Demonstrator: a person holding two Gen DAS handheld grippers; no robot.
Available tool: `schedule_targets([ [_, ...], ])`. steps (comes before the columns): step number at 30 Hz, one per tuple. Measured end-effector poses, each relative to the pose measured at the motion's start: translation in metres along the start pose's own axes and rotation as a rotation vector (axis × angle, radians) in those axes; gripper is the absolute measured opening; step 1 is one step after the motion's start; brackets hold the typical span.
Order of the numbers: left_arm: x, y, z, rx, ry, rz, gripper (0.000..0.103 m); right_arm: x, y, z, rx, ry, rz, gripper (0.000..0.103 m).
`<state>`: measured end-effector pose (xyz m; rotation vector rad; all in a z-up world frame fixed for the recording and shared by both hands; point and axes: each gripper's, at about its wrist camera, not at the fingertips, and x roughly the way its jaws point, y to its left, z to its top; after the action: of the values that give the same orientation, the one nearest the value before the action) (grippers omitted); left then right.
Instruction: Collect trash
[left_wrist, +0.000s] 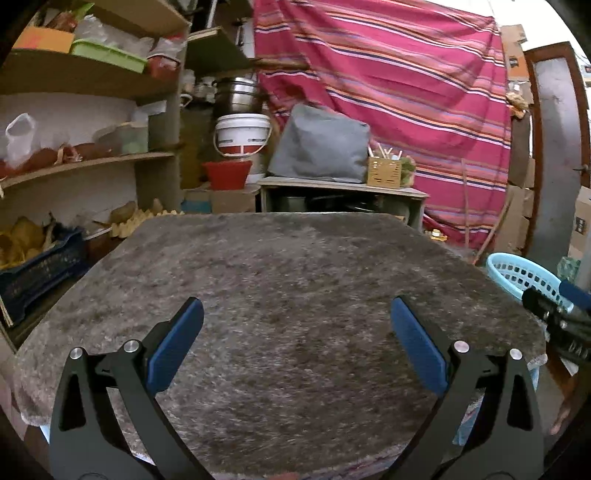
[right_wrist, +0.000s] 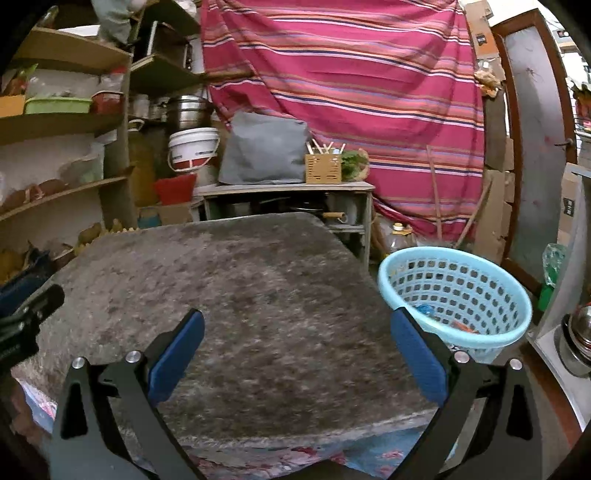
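Note:
A light blue perforated basket (right_wrist: 458, 295) stands off the right edge of the table, with a few scraps of trash (right_wrist: 463, 326) lying in its bottom. It also shows at the right edge of the left wrist view (left_wrist: 517, 273). The table is covered by a grey fuzzy mat (left_wrist: 288, 295), which also shows in the right wrist view (right_wrist: 236, 302), with no loose items on it. My left gripper (left_wrist: 297, 314) is open and empty above the mat. My right gripper (right_wrist: 297, 325) is open and empty over the mat's right side, just left of the basket.
Wooden shelves (left_wrist: 85, 162) with clutter stand on the left, with a dark blue crate (left_wrist: 40, 273) below. Behind the table are a low bench (left_wrist: 343, 184) with a grey cushion, a white bucket (left_wrist: 242, 134) and a striped pink cloth (left_wrist: 388, 81). A steel counter edge (right_wrist: 565, 295) is on the right.

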<state>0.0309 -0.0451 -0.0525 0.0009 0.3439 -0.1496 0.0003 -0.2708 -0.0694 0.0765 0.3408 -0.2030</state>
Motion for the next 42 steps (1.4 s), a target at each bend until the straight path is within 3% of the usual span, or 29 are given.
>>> schedule_targets([
  [6,0.005,-0.001,-0.005,-0.008,0.005,0.009,0.098,0.003,0.012,-0.003,-0.045,-0.002,-0.001,0.099],
  [12,0.001,-0.015,-0.013,0.071,-0.021,0.027,0.098,0.004,0.017,-0.005,-0.072,-0.001,-0.015,0.099],
  [42,0.004,-0.023,-0.017,0.088,-0.011,0.030,0.098,0.001,0.012,-0.006,-0.077,-0.005,-0.006,0.099],
])
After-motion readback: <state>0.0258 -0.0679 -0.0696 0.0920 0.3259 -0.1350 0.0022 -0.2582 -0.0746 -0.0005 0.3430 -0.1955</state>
